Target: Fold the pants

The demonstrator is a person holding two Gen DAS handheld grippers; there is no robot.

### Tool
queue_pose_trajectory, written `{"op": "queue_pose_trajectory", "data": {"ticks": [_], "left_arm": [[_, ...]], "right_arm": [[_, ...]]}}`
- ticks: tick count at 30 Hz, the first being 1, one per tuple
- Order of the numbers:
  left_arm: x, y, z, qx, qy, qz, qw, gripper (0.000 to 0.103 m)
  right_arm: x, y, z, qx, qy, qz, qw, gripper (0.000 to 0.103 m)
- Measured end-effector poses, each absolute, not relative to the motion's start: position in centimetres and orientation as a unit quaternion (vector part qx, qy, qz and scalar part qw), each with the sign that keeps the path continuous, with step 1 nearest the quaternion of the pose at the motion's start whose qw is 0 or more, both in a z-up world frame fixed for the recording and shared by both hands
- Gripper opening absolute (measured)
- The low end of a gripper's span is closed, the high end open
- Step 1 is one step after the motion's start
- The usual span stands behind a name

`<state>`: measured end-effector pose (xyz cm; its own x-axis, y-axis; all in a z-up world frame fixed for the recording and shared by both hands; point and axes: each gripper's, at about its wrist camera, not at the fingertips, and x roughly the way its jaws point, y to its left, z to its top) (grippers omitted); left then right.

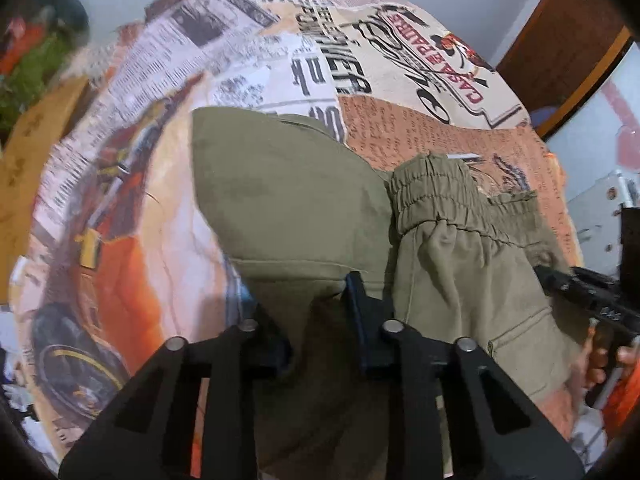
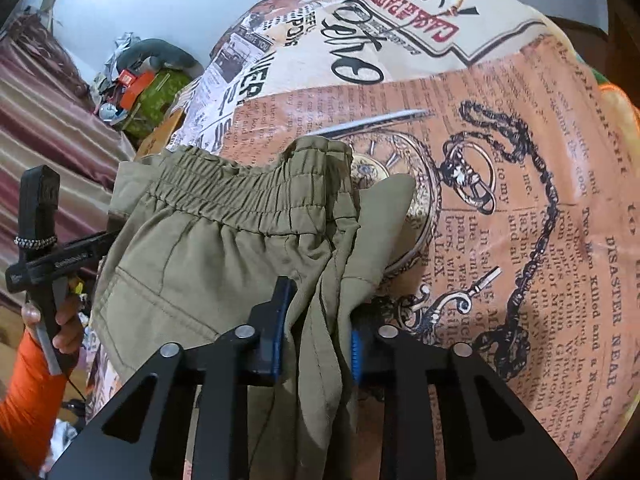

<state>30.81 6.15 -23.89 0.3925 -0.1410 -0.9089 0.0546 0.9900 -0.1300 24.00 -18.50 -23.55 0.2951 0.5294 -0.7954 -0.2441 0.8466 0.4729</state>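
A printed cloth (image 2: 520,160), covered in newspaper clippings, a pocket watch and chain, and red lettering, draped the counter and filled most of both views. Whether the surface beneath was a table or a bed could not be told.

The pants (image 1: 288,200), olive green, lay bunched on the cloth toward its near edge. Their elastic waistband (image 2: 240,196) stood gathered and ruffled, facing the far edge, with one flat panel of fabric spread to the left in the left wrist view and a seamed pocket panel showing in the right wrist view.

Beyond the left edge of the cloth sat a heap of clutter (image 2: 140,84), green and orange, against a pale wall, with striped maroon fabric (image 2: 44,120) beside it.

The left tool (image 1: 308,320) was clamped on a fold of the pants, cloth filling the narrow gap between its black fingers. The right tool (image 2: 320,332) was likewise closed on a hanging pleat of the pants, its blue pads pressing the fabric from both sides.

A hand (image 2: 60,320) with an orange sleeve gripped the left tool's handle at the left margin of the right wrist view; fingers (image 1: 604,356) on the right tool's handle showed at the right margin of the left wrist view.
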Motion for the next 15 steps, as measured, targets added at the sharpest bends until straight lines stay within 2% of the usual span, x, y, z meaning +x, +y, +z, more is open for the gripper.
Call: {"op": "queue_pose_trajectory", "data": {"ticks": [7, 15], "left_arm": [[29.5, 4.6, -22.3, 0.022, 0.515, -0.033, 0.856, 0.014], [28.5, 5.7, -19.0, 0.008, 0.493, -0.026, 0.87, 0.01]], "right_arm": [[23.7, -18.3, -21.0, 0.122, 0.522, 0.243, 0.808, 0.014], [23.2, -16.5, -16.9, 0.095, 0.486, 0.265, 0.827, 0.013]]}}
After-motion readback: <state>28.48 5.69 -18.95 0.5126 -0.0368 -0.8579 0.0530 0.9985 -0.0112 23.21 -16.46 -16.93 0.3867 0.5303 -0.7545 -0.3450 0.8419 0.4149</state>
